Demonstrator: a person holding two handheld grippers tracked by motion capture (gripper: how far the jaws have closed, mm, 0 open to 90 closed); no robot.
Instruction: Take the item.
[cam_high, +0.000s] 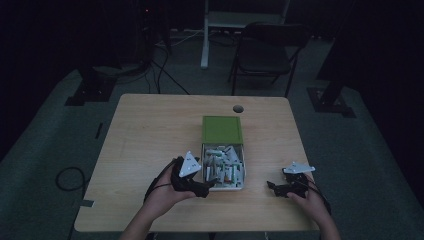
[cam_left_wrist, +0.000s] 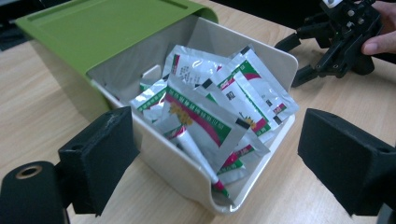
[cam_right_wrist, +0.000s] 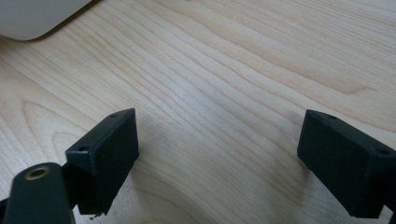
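Observation:
A white box (cam_high: 242, 186) with a green sliding lid (cam_high: 222, 130) pushed halfway back lies mid-table, holding several silver sachets (cam_high: 223, 166) with green and pink print. In the left gripper view the sachets (cam_left_wrist: 212, 109) are piled in the box (cam_left_wrist: 182, 168) below the lid (cam_left_wrist: 98, 28). My left gripper (cam_high: 210, 186) is at the box's near left corner, its jaws open with that corner between them (cam_left_wrist: 215, 163), pads not pressing. My right gripper (cam_high: 272, 188) rests open over bare wood (cam_right_wrist: 219, 154), right of the box.
The wooden table (cam_high: 150, 130) has a round cable hole (cam_high: 238, 108) behind the box. A folding chair (cam_high: 265, 55) and stand legs are on the floor beyond the far edge. The box's corner (cam_right_wrist: 28, 18) shows at the upper left of the right gripper view.

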